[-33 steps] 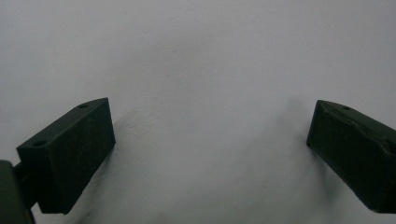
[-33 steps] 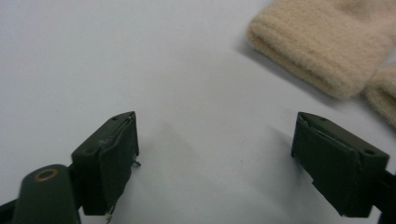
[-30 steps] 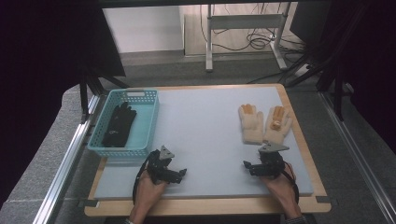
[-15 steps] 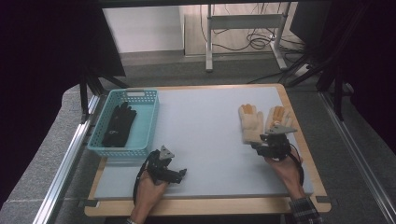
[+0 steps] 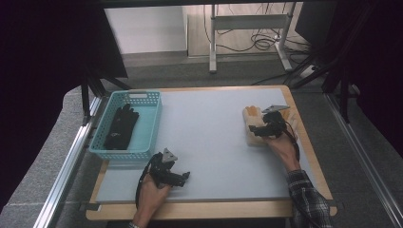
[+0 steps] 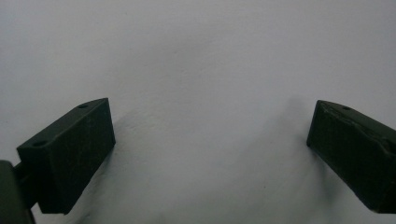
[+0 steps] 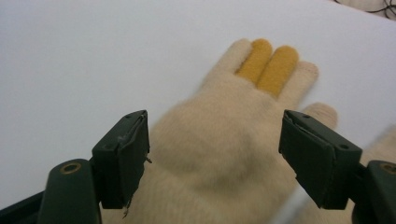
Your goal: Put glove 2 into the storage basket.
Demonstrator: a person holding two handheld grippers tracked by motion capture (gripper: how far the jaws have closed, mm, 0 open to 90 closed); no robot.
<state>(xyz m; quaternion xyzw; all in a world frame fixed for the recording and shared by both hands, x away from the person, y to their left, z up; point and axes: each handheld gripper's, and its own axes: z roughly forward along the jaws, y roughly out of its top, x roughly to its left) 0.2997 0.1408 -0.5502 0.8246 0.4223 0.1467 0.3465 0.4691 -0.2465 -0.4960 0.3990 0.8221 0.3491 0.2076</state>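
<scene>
A pair of cream knitted gloves lies at the table's right side. My right gripper hovers over the left glove, and the other glove lies just to its right. In the right gripper view the glove, with two yellow fingers, lies below and between the wide-apart jaws of the gripper. These jaws have just been opening and the pads do not press on the glove. My left gripper rests near the table's front edge, open over bare tabletop.
A teal plastic basket stands at the table's left side with a black glove inside. The pale grey tabletop has a wooden rim. Metal rails run along both sides, and a stand and cables sit behind the table.
My right hand has moved from the front edge away across the table to the cream gloves. The left hand has stayed where it was.
</scene>
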